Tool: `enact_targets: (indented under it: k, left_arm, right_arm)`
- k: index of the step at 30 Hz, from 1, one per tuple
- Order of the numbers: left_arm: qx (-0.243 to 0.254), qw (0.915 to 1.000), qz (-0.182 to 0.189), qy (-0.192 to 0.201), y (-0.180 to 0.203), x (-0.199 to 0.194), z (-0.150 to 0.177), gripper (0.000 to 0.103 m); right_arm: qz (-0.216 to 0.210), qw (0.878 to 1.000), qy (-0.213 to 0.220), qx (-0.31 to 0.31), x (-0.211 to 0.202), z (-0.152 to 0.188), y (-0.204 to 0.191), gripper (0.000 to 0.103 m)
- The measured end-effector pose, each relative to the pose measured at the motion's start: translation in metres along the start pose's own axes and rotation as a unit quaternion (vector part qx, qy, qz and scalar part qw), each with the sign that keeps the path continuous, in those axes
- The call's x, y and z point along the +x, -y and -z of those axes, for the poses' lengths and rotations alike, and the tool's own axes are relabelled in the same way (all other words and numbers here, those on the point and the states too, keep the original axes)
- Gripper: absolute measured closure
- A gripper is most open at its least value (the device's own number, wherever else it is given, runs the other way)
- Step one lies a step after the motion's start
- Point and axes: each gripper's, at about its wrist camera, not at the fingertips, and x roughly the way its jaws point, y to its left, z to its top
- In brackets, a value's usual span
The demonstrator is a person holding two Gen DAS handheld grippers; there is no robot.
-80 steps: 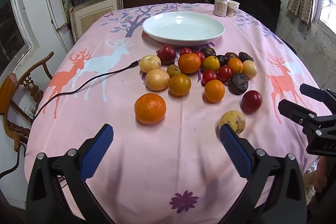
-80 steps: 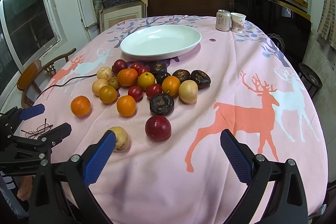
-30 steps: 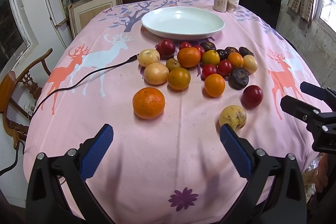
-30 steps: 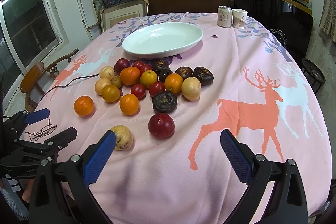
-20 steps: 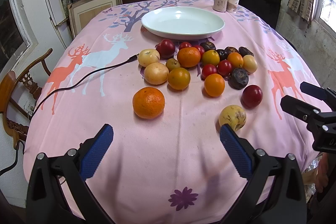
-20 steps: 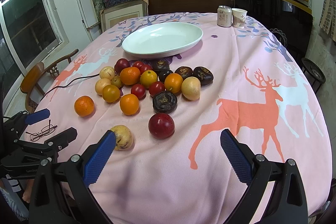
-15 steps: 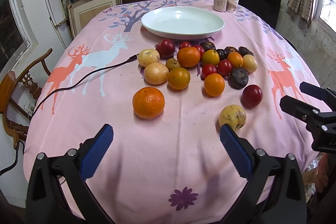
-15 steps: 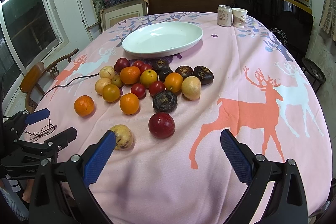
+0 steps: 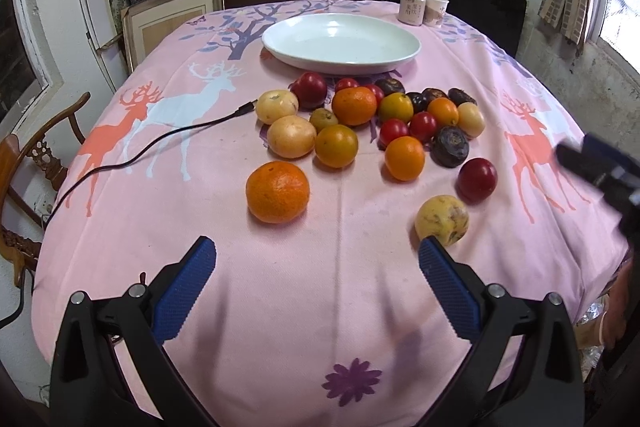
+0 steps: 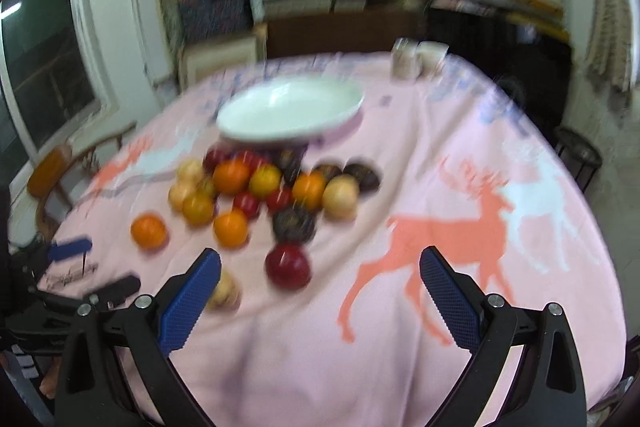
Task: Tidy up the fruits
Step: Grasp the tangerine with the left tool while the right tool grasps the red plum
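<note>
Left gripper (image 9: 316,255) wide open — empty, right gripper (image 10: 320,267) likewise

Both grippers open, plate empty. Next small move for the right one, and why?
Probably ease the right gripper forward and down onto the red fruit. It lies nearest, roughly between the open jaws, and stands apart from the cluster, so a grasp should disturb nothing. The white plate is empty, so nothing is sorted yet. The left gripper is also open and holds nothing.
</note>
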Motion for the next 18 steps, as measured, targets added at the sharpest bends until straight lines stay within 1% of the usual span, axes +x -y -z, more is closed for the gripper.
enact_targets:
  k: [1,3,4,5,7,10,12,13,14,15,16,18]
  left_arm:
    - [-0.002,1.0000,0.004,-0.002,-0.003,0.002,0.001,0.004]
    - [-0.007,0.9999,0.015,-0.005,-0.009,0.006,0.000,0.004]
    - [-0.010,0.9998,0.018,-0.003,-0.013,0.008,0.000,0.004]
    - [-0.012,0.9998,0.017,-0.001,-0.015,0.009,-0.002,0.004]
    - [-0.013,0.9995,0.027,0.004,-0.022,0.013,-0.007,0.004]
    - [-0.021,0.9989,0.038,0.016,-0.032,0.021,-0.015,0.004]
    - [-0.033,0.9985,0.029,0.034,-0.038,0.026,-0.019,0.004]
    - [-0.039,0.9980,0.031,0.038,-0.041,0.028,-0.021,0.004]
    - [-0.038,0.9979,0.042,0.032,-0.041,0.031,-0.023,0.004]
    - [-0.037,0.9976,0.057,0.014,-0.041,0.036,-0.027,0.004]
    - [-0.035,0.9974,0.063,0.000,-0.040,0.041,-0.029,0.004]
    - [-0.025,0.9985,0.049,-0.004,-0.034,0.047,-0.031,0.005]
  right_arm:
    - [-0.010,1.000,-0.006,-0.001,0.002,0.002,0.002,0.003]
    - [-0.046,0.997,-0.059,0.002,0.017,0.007,0.004,0.003]
    - [-0.054,0.996,-0.073,0.006,0.022,0.010,0.004,0.003]
    - [-0.046,0.996,-0.071,0.008,0.023,0.013,0.003,0.003]
    - [-0.029,0.998,-0.060,-0.016,0.020,0.018,-0.007,0.003]
    - [-0.017,0.998,-0.041,-0.047,0.014,0.021,-0.019,0.003]
    - [-0.010,0.998,-0.025,-0.061,0.009,0.023,-0.027,0.003]
    - [-0.009,0.998,-0.018,-0.065,0.005,0.027,-0.033,0.003]
    - [-0.011,0.998,-0.014,-0.065,0.006,0.025,-0.031,0.003]
    - [-0.015,0.998,-0.010,-0.064,0.005,0.020,-0.025,0.003]
    - [-0.017,0.998,-0.010,-0.064,0.004,0.022,-0.027,0.003]
    - [-0.019,0.998,-0.014,-0.060,0.012,0.009,-0.015,0.003]
